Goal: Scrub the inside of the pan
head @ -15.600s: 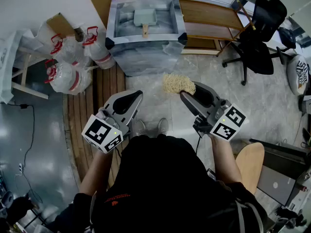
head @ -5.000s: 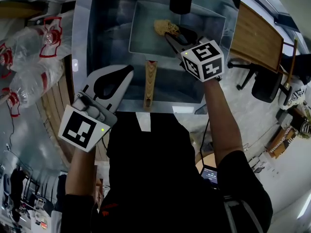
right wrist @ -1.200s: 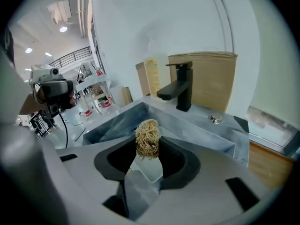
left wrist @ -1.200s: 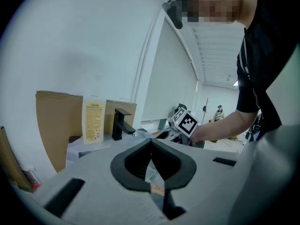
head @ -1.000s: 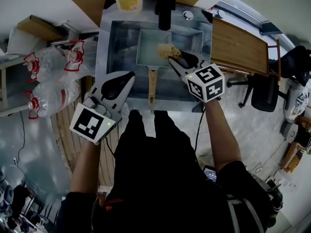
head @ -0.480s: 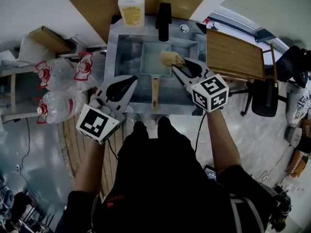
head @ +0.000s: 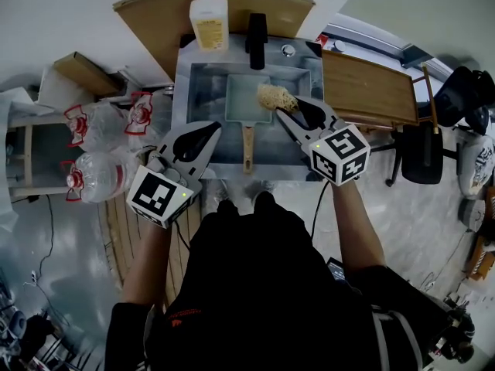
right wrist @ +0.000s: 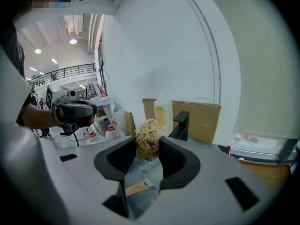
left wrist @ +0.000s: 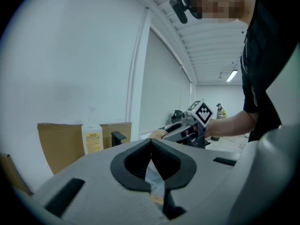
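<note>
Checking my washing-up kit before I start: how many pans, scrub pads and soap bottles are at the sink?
pan: 1
scrub pad: 1
soap bottle: 1
Total: 3

White wall (head: pixel 93 14), glossy grey floor (head: pixel 46 238), wooden table (head: pixel 370 90), black office chair (head: pixel 424 149), ceiling strip light (left wrist: pixel 230 76).

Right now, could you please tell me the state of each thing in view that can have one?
Left gripper, fingers shut, empty.
Right gripper, fingers shut on the scrubber.
Scrubber, clamped, over the pan's right edge; contact unclear.
Pan, flat in the sink, right way up, handle toward the sink's front.
Soap bottle, upright behind the sink.
</note>
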`<state>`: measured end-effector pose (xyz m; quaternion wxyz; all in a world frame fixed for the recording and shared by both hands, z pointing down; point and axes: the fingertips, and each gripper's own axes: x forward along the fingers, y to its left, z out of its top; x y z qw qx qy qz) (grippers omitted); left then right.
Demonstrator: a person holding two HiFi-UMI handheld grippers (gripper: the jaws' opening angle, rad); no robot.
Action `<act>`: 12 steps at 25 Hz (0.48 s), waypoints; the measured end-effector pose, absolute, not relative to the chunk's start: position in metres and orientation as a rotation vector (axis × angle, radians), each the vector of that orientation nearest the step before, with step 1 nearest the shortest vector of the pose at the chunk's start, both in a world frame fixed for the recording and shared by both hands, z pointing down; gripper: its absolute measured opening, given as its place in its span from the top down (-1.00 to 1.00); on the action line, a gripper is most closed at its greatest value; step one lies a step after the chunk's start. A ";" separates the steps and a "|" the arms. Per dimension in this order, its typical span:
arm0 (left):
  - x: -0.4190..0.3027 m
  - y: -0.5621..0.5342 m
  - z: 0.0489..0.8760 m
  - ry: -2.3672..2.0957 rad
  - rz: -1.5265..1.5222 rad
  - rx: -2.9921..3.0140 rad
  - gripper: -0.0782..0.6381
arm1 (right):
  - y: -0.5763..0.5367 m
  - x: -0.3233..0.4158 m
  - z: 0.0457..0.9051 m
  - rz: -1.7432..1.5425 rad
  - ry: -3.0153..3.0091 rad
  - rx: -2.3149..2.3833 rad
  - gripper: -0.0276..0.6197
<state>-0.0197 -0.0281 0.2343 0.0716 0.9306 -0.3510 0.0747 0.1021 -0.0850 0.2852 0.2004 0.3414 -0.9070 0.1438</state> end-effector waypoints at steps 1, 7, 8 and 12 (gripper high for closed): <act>-0.020 -0.028 0.233 -1.056 0.222 2.806 0.73 | -0.083 0.103 0.283 0.404 -2.541 0.956 0.45; -0.019 -0.023 0.230 -1.050 0.214 2.828 0.73 | -0.073 0.104 0.267 0.407 -2.584 0.979 0.45; -0.019 -0.022 0.230 -1.048 0.216 2.829 0.73 | -0.072 0.104 0.265 0.403 -2.589 0.982 0.45; -0.019 -0.022 0.227 -1.046 0.215 2.833 0.73 | -0.068 0.103 0.258 0.401 -2.612 0.992 0.45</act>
